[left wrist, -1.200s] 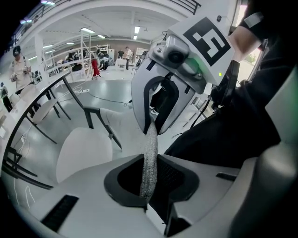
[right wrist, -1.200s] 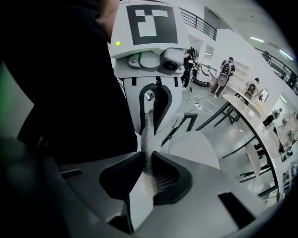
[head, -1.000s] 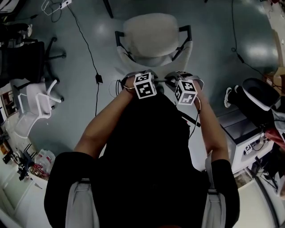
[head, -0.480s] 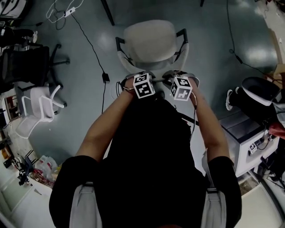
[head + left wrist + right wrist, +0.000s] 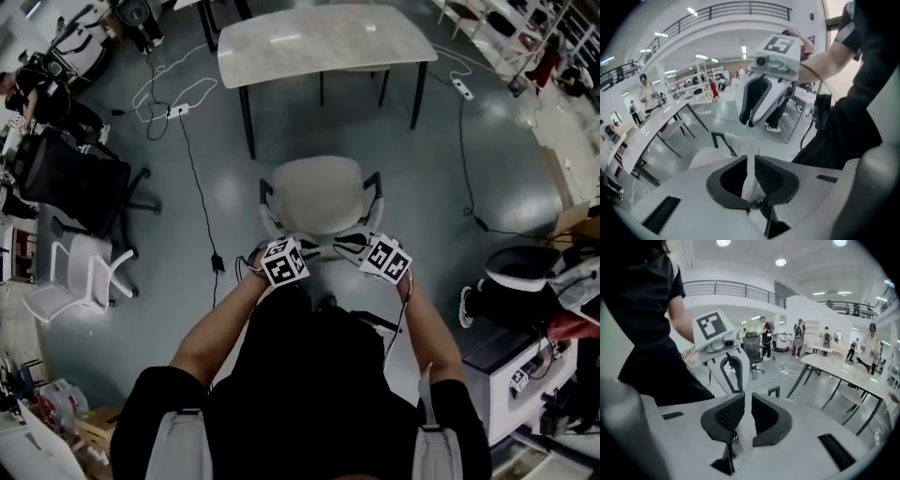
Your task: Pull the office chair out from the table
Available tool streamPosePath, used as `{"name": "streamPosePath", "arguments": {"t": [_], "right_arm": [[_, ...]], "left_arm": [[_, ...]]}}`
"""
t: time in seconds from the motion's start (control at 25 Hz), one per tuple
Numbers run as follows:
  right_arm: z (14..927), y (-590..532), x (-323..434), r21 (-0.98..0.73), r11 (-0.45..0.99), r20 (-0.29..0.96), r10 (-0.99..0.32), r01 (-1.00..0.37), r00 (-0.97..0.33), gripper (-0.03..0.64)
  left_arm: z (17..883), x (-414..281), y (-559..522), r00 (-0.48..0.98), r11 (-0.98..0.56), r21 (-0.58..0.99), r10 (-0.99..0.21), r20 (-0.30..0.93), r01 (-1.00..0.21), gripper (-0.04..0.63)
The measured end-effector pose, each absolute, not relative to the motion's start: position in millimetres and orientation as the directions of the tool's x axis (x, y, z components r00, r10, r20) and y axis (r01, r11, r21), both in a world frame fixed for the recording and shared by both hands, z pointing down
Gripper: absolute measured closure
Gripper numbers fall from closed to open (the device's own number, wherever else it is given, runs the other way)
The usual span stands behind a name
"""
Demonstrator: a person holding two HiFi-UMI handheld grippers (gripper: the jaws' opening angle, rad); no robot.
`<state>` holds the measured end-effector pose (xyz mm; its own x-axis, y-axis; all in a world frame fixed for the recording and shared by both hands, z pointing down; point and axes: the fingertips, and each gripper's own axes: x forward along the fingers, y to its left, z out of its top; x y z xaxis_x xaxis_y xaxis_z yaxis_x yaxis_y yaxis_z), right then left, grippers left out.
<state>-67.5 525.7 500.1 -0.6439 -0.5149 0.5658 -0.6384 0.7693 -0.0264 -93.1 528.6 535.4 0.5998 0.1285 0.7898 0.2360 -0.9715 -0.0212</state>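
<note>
The white office chair (image 5: 317, 195) stands on the floor in front of me, apart from the pale table (image 5: 323, 42) beyond it. My left gripper (image 5: 298, 244) and right gripper (image 5: 350, 246) both hold the top edge of its backrest, close together. In the left gripper view the left gripper (image 5: 751, 159) is shut on the thin white backrest edge (image 5: 749, 180), with the seat (image 5: 707, 158) below. The right gripper (image 5: 747, 397) has the same white edge (image 5: 748, 430) between its pads, and its jaws are closing on it.
A black office chair (image 5: 80, 178) and a white chair (image 5: 80, 272) stand at the left. Cables (image 5: 192, 141) run over the floor between them and the table. At the right are a black-and-white seat (image 5: 520, 272) and a white cabinet (image 5: 511, 366).
The head view has tilted up, so the table now shows and the chair looks smaller and lower. Both hands have risen and still hold the backrest edge.
</note>
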Motion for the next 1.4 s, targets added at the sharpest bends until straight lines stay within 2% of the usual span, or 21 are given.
{"name": "streamPosePath", "arguments": {"t": [0.04,0.16,0.28,0.4,0.6,0.72,1.12,1.4], "right_arm": [[478,523,-69,-0.054,0.754,0.51,-0.543,-0.654,-0.667,0.566],[399,516,-71,-0.149,0.715,0.278,-0.633,-0.683,-0.723,0.589],[329,512,-66,-0.18,0.662,0.099,-0.724,-0.728,-0.683,0.597],[280,514,-61,-0.2,0.6,-0.003,-0.791,-0.775,-0.612,0.597],[256,516,-62,-0.239,0.509,-0.066,-0.858,-0.827,-0.509,0.597],[268,505,-75,-0.25,0.495,-0.041,-0.864,-0.832,-0.501,0.597],[281,519,-98,-0.243,0.483,-0.022,-0.87,-0.841,-0.493,0.598],[272,529,-79,-0.185,0.466,-0.041,-0.883,-0.865,-0.467,0.598]], "left_arm": [[512,-93,530,0.661,-0.977,-0.002,0.143,0.736,0.214,0.545],[431,-91,527,0.84,-0.98,0.127,0.196,0.507,0.152,0.577],[354,-99,506,0.948,-0.973,0.193,0.177,0.263,0.127,0.583],[302,-115,483,0.981,-0.974,0.189,0.148,0.127,0.122,0.583],[262,-139,471,0.982,-0.979,0.126,0.17,0.081,0.159,0.583],[254,-151,464,0.98,-0.972,0.141,0.194,0.046,0.186,0.583],[271,-145,501,0.929,-0.92,0.188,0.362,0.077,0.343,0.583],[261,-131,505,0.93,-0.926,0.12,0.366,0.036,0.359,0.583]]}}
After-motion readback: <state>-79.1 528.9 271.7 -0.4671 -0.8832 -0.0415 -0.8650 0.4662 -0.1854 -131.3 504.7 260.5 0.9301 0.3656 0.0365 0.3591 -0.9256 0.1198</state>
